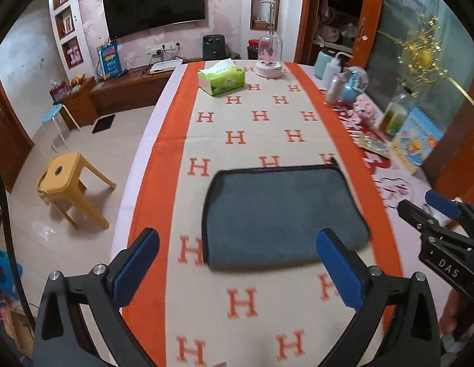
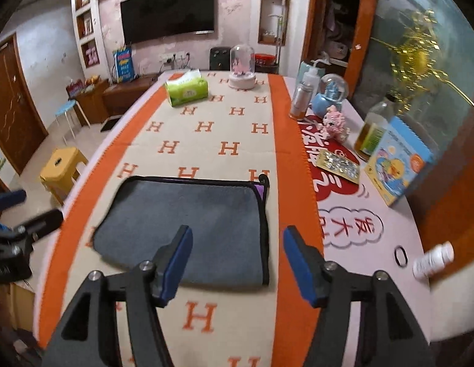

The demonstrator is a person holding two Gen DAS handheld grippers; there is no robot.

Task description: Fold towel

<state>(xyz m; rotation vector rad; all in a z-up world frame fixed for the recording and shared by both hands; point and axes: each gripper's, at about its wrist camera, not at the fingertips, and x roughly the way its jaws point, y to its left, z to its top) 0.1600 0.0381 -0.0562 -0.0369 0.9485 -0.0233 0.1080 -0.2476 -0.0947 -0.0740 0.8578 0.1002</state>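
A grey towel (image 1: 283, 217) with black edging lies folded flat on the orange and cream H-pattern cloth; it also shows in the right wrist view (image 2: 188, 226). My left gripper (image 1: 237, 263) is open and empty, held above the towel's near edge. My right gripper (image 2: 237, 263) is open and empty, above the towel's near right corner. The right gripper also shows at the right edge of the left wrist view (image 1: 432, 211). The left gripper shows at the left edge of the right wrist view (image 2: 29, 211).
A green tissue box (image 1: 221, 79) and a glass dome ornament (image 1: 269, 58) stand at the table's far end. Bottles, a snow globe (image 2: 331, 94), a blue book (image 2: 396, 165) and a white bottle (image 2: 432, 260) line the right side. A yellow stool (image 1: 68, 183) stands left.
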